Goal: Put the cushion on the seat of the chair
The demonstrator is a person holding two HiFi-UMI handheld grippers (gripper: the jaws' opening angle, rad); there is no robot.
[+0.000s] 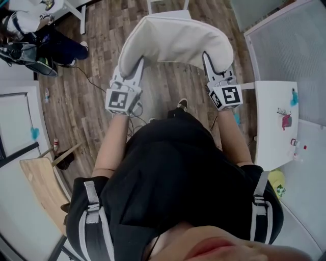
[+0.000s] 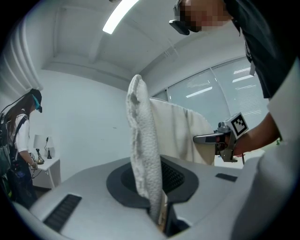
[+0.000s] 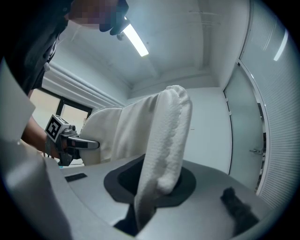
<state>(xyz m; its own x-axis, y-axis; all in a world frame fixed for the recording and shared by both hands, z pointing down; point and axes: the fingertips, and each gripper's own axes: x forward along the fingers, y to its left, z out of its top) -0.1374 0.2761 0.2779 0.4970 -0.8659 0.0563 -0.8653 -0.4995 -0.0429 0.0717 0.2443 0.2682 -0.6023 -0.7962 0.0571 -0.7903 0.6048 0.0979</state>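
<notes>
left gripper (image 1: pixel 138 65) pinching one edge of the cushion (image 1: pixel 175 41), right gripper (image 1: pixel 208 59) clamped on the other. the cushion hangs between them, just short of the chair (image 1: pixel 186 6). it's plump, curved, nubbly cream fabric. risk: a thin fabric pinch slips, or the sagging middle lands crooked, off the seat.

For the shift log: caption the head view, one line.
Left gripper and right gripper hold opposite ends of a white cushion above a wooden floor.
</notes>
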